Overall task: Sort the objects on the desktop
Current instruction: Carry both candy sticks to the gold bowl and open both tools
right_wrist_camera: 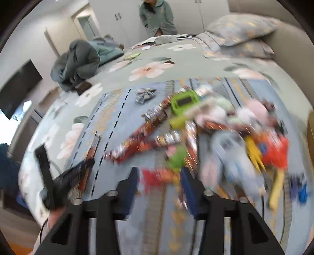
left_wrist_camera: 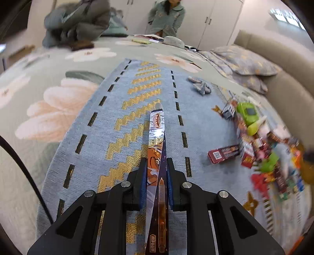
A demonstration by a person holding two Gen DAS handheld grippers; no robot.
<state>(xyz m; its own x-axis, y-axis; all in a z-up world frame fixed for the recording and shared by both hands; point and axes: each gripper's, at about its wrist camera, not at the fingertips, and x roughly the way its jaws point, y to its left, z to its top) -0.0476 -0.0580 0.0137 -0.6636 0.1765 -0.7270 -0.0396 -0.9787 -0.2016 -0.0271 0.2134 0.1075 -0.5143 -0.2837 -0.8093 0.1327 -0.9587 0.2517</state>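
Jaws of the left gripper (left_wrist_camera: pixel 156 166) are clenched on a long flat pen pack (left_wrist_camera: pixel 157 149), its printed card edge-on between them and running straight ahead past the tips, with its near end reaching back under the gripper body. Below the pack lies a blue mat (left_wrist_camera: pixel 94 141) with gold zigzags and black dashes, spread on a flowered bedspread (left_wrist_camera: pixel 51 109). Ahead and to the right of these jaws sits a small grey bundle (left_wrist_camera: pixel 200 86) on the mat, apart from everything else. Further right is a heap of mixed items (left_wrist_camera: pixel 270 157), blurred, with a green toy car (left_wrist_camera: pixel 247 114) at its far end and a dark red box (left_wrist_camera: pixel 223 154) lying at its near-left edge, well apart from the held pack.

Jaws of the right gripper (right_wrist_camera: pixel 161 176) stand apart with nothing clamped; a red item and a green one lie on the mat between and just ahead of them, too blurred to name. The heap (right_wrist_camera: pixel 225 127) spreads ahead and to the right of them, and a row of long printed packs (right_wrist_camera: pixel 141 133) stretches ahead and to the left. The left gripper with its pack shows far to their left, smeared by motion. Beyond the mat, a grey-green coat (right_wrist_camera: pixel 78 62) is piled on the bed, pillows (right_wrist_camera: pixel 239 27) lie at the far right, and a person in a green top (right_wrist_camera: pixel 157 17) stands at the far side.
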